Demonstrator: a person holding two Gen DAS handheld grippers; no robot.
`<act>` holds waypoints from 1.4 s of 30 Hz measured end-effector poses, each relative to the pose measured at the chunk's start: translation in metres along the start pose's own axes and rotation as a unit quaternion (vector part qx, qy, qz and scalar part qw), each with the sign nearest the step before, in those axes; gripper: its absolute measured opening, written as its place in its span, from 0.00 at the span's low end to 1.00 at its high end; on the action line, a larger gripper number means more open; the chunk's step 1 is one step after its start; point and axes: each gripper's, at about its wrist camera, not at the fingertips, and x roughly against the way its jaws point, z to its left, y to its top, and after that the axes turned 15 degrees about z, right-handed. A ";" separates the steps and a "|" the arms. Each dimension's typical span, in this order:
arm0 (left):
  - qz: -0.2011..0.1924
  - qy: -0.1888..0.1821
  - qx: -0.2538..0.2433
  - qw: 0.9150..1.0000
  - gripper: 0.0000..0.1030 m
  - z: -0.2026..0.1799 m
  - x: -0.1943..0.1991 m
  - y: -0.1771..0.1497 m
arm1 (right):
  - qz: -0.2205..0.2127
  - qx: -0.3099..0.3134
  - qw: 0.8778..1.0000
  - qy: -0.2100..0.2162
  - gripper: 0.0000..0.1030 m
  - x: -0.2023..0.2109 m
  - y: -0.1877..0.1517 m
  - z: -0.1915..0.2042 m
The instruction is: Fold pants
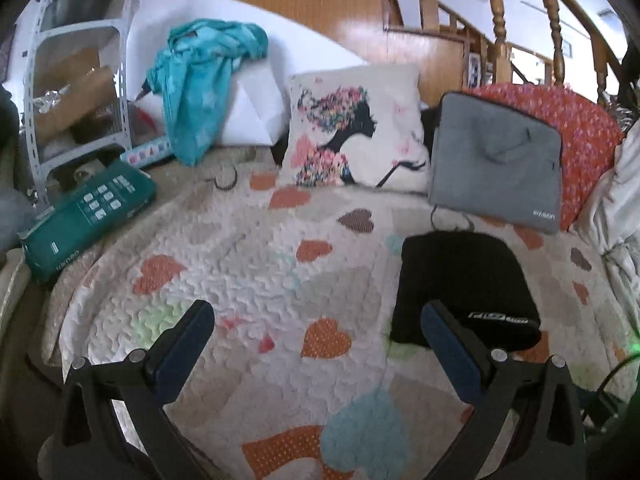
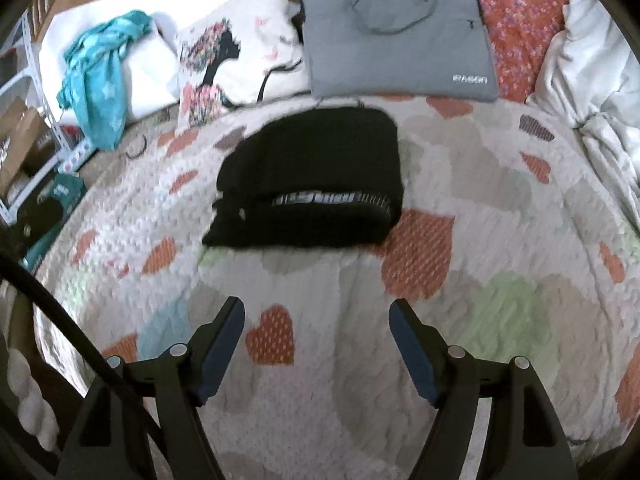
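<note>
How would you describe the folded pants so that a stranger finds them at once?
Look at the heart-patterned quilt covering the bed. Just in front of the grey laptop bag lies a compact black bundle, the folded pants. It is the only black item, with a white-lettered waistband showing.

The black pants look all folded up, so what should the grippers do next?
Probably just back away. The black pants lie in a compact folded bundle on the heart quilt, and the left gripper and right gripper are both open and empty.

both wrist views look down and forward over the heart quilt (image 1: pixel 256 248) toward the grey bag (image 1: pixel 496 160). the left view sits further left of the bag; the right faces it squarely. both share the folded black pants (image 2: pixel 312 184).
</note>
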 end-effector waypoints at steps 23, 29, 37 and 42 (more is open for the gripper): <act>0.101 -0.030 -0.066 0.992 1.00 -0.043 -0.059 -0.017 | 0.020 -0.020 0.999 -0.019 0.79 -0.032 -0.001 -0.015; 0.109 -0.034 -0.067 0.991 1.00 -0.044 -0.063 -0.018 | 0.019 -0.020 0.999 -0.020 0.80 -0.034 0.000 -0.016; 0.125 -0.045 -0.059 0.989 1.00 -0.042 -0.070 -0.018 | 0.021 -0.017 0.999 -0.025 0.82 -0.037 0.000 -0.017; 0.131 -0.053 -0.060 0.988 1.00 -0.043 -0.072 -0.018 | 0.019 -0.015 0.999 -0.026 0.82 -0.037 0.000 -0.016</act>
